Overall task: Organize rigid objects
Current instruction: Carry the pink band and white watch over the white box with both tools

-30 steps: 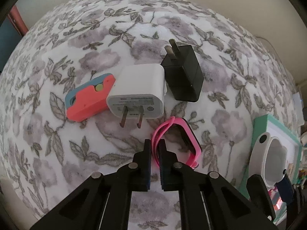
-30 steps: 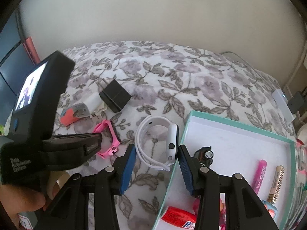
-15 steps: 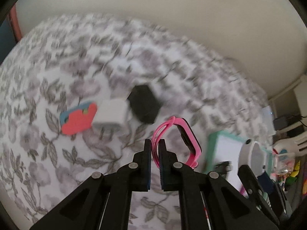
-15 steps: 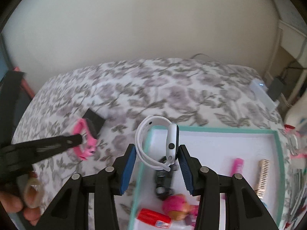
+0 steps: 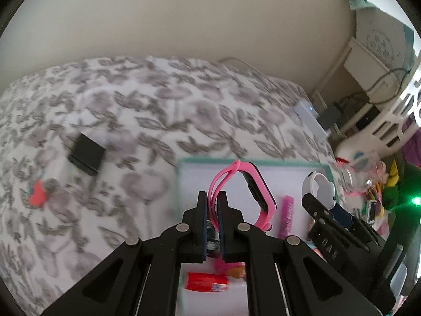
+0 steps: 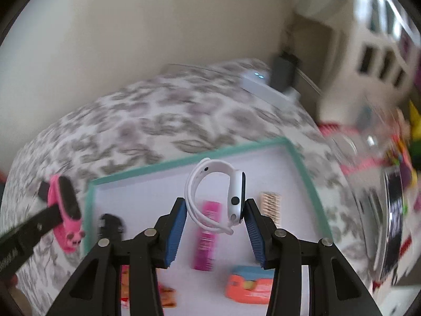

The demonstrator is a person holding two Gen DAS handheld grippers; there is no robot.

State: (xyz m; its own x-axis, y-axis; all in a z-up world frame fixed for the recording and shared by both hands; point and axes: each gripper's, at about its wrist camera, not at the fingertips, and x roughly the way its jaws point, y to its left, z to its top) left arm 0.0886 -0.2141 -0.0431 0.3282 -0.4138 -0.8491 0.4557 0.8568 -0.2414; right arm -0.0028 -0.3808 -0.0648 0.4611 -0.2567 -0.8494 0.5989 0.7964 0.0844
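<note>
My left gripper [image 5: 212, 197] is shut on the strap of a pink watch [image 5: 256, 189], which hangs above the teal-rimmed white tray [image 5: 205, 161]. The right gripper [image 6: 215, 212] is shut on a white watch [image 6: 231, 192], its blue pads pressing the strap and the case, over the same tray [image 6: 184, 159]. The right wrist view shows the pink watch [image 6: 64, 210] at the tray's left edge. In the left wrist view the white watch [image 5: 319, 188] shows at the right. A black charger [image 5: 86, 154] and a red-orange item [image 5: 36, 196] lie on the floral bedspread.
In the tray lie a magenta tube [image 6: 208, 237], an orange case [image 6: 248, 284], a tan comb-like piece [image 6: 271, 204], a small black toy car [image 6: 110, 225] and a red packet [image 5: 208, 281]. A white device [image 6: 265, 88] sits by the wall. Cluttered shelves stand to the right.
Both grippers have swung to the right with their watches, from above the bedspread to above the tray. The chargers have slid to the far left of the left wrist view.
</note>
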